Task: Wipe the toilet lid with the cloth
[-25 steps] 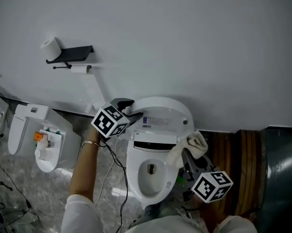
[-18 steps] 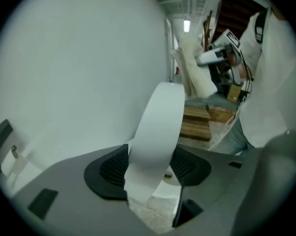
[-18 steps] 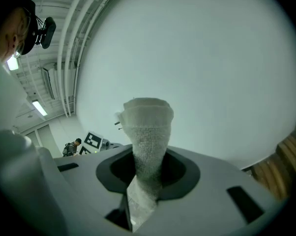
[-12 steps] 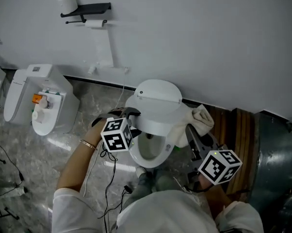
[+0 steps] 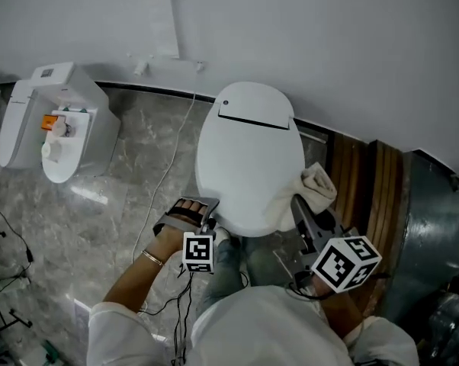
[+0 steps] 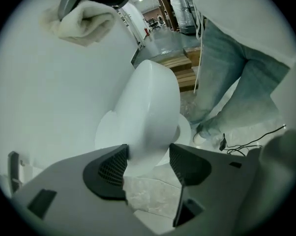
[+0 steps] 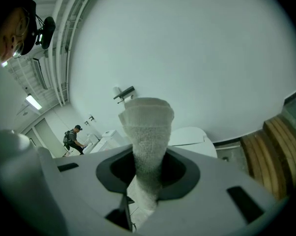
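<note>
The toilet lid (image 5: pixel 248 158) is down, the left tongs (image 6: pixel 148 160) are open and empty, and the right tongs (image 7: pixel 149 173) pinch the cloth (image 7: pixel 147 132), so next rub it on top.

A washroom: a closed white oval toilet lid (image 5: pixel 248 158) sits by a plain white wall (image 5: pixel 329 44), a second white toilet (image 5: pixel 50 120) nearby on grey marbled floor (image 5: pixel 130 181).

The toilet lid (image 5: pixel 248 158), upright a second ago and halfway down a moment later, now lies flat and covers the bowl. The left gripper (image 5: pixel 199 212) has come down with it, from beside the raised lid to the lid's front left edge, where its jaws stand apart.
</note>
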The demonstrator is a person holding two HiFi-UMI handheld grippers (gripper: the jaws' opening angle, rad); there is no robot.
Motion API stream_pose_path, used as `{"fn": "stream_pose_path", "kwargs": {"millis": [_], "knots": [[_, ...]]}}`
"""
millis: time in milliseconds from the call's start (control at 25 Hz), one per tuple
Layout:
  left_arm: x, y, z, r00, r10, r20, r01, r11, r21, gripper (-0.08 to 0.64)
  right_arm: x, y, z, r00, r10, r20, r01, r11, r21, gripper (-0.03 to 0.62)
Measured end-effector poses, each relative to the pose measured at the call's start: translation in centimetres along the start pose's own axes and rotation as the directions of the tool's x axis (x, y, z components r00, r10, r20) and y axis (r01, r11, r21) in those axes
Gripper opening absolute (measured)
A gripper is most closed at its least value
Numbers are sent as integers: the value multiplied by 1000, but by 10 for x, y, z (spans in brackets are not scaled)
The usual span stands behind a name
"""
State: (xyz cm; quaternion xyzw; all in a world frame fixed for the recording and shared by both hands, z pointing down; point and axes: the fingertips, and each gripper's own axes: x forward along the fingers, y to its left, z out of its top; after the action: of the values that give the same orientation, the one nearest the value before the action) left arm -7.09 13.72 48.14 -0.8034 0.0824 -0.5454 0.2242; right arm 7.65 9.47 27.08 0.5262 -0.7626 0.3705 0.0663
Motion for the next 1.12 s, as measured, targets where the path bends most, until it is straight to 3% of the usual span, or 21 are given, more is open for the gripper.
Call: {"fn": "stream_pose_path", "kwargs": {"millis": [120, 280, 560, 640, 840, 1000, 1120], "knots": [[32, -45, -13, 998, -66, 3, 66, 997, -50, 270, 11, -15, -37, 998, -19, -65, 23, 999, 50, 97], [82, -91, -30, 989, -143, 39, 147, 975, -169, 268, 34, -37, -90, 981, -69, -183, 76, 996, 35, 97], [154, -140, -55, 968, -231, 100, 251, 892, -375, 268, 100, -76, -164, 967, -88, -240, 88, 996, -12, 97], [171, -145, -60, 959, -251, 130, 283, 848, -448, 268, 119, -87, -183, 960, -98, -264, 96, 995, -20, 97], [199, -150, -71, 946, -267, 187, 324, 710, -625, 267, 146, -108, -221, 945, -102, -312, 111, 994, 12, 97], [203, -145, -71, 948, -216, 234, 319, 619, -718, 264, 156, -122, -238, 937, -106, -333, 117, 993, 13, 97], [205, -138, -76, 961, -164, 225, 278, 576, -769, 252, 168, -131, -249, 935, -118, -335, 128, 992, 8, 98]]}}
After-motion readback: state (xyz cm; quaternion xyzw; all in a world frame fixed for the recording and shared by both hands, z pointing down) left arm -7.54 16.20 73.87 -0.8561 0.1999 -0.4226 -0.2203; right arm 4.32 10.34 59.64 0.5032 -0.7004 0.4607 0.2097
